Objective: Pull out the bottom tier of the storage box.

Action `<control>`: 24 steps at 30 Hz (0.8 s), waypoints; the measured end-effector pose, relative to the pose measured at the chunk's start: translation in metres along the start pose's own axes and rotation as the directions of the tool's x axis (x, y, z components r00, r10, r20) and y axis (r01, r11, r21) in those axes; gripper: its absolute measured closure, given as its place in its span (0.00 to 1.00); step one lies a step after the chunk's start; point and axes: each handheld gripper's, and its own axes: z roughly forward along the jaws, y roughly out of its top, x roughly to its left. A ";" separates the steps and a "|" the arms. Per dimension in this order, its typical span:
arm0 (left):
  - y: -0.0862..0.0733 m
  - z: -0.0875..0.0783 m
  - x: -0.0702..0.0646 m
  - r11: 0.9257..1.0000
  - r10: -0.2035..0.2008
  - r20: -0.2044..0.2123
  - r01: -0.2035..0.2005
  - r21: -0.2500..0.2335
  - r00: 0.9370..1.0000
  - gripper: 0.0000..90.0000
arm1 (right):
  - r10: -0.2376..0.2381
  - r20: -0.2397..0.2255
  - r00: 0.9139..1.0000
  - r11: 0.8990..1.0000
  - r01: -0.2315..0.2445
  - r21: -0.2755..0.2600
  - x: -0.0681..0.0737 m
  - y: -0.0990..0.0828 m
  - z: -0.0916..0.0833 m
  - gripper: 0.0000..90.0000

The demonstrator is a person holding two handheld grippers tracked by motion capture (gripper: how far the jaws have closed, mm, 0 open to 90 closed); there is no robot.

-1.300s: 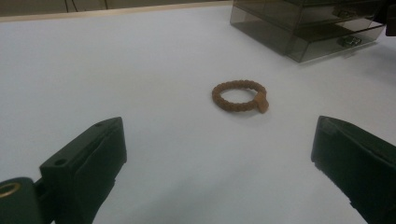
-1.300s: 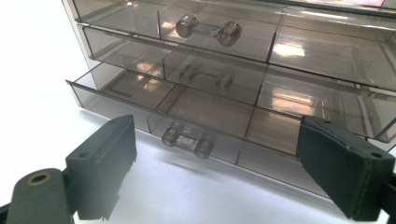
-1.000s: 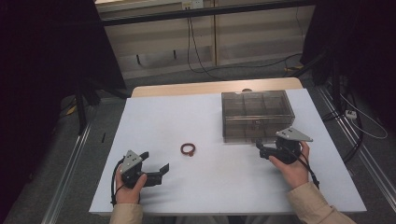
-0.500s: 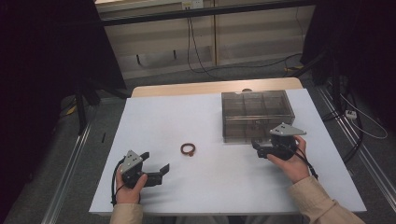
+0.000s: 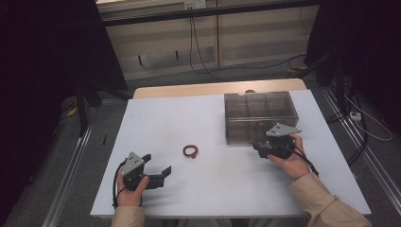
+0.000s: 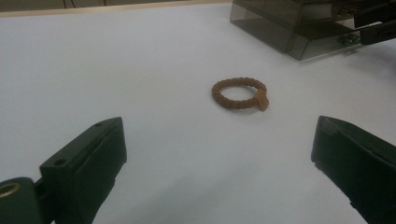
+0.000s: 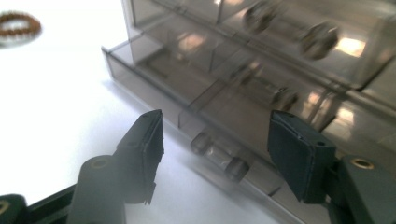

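While my right claw has been closing, its jaws still unclenched either side of the drawer handle, my left claw gapes, ring just ahead.

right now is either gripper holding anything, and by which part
Nothing is held. The right gripper has been closing around the drawer handle of the box, pads apart from it. The left gripper is open.
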 end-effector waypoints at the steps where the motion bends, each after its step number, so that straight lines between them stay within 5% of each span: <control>1: 0.000 0.000 0.000 1.000 -0.004 0.001 0.004 -0.002 1.000 0.04 | -0.010 0.001 1.000 1.000 0.010 0.006 0.000 -0.001 0.002 0.40; 10: 0.000 0.000 0.001 1.000 0.002 0.000 -0.002 0.007 1.000 0.04 | -0.095 0.009 0.995 0.992 0.094 0.085 -0.001 -0.007 0.015 0.45; 14: -0.001 0.000 0.002 1.000 -0.001 -0.004 0.001 0.005 1.000 0.04 | -0.106 -0.008 0.994 0.990 0.106 0.089 -0.001 -0.008 0.014 0.50; 17: -0.001 0.000 0.001 1.000 -0.005 -0.004 0.005 0.002 1.000 0.04 | -0.156 -0.007 0.988 0.983 0.156 0.093 0.002 -0.007 0.013 0.53; 24: 0.000 -0.001 0.001 1.000 -0.001 -0.004 0.001 0.002 1.000 0.04 | -0.165 -0.032 0.986 0.979 0.167 0.115 0.006 -0.006 0.008 0.56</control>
